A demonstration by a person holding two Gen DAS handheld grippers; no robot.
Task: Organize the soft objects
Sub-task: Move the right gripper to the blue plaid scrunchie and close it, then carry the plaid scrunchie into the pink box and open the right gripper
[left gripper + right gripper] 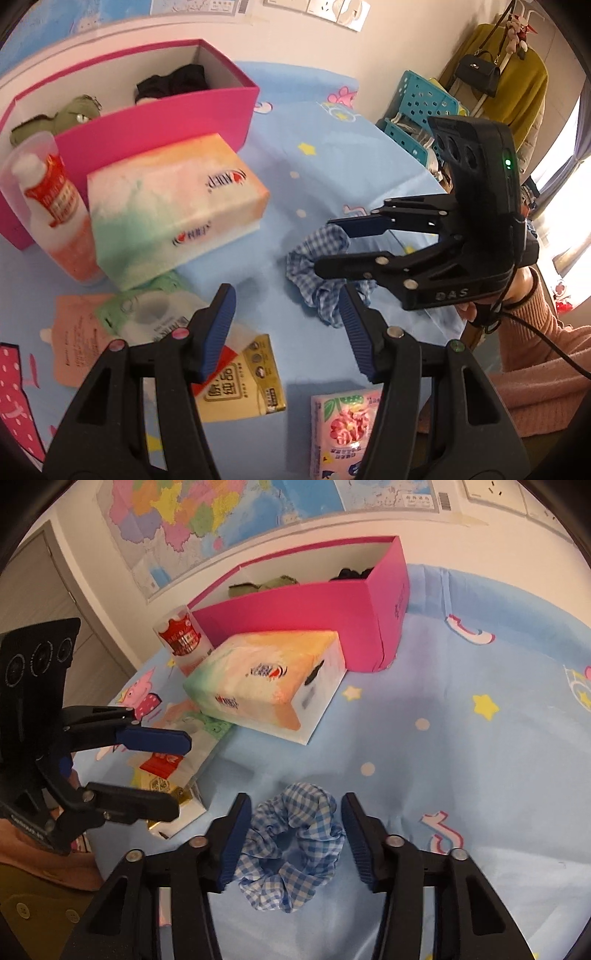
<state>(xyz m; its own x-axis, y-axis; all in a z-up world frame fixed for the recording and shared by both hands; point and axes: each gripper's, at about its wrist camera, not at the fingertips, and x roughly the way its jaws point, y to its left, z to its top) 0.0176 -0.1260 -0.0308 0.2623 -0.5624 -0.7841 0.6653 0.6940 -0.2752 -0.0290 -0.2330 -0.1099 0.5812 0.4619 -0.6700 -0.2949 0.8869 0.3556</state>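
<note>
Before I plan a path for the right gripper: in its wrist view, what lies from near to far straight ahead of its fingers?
Checked scrunchie between the open fingers → bare blue sheet → pastel tissue box → pink box holding green and black soft items → wall map.

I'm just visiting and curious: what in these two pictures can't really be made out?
- Pink box: both views; its front wall hides most of the green toy and black item.
- Flowery pink packet: left view; frame edge and the left hand-held gripper cover it.
- Gold packet: right view; mostly behind the left hand-held gripper.
</note>
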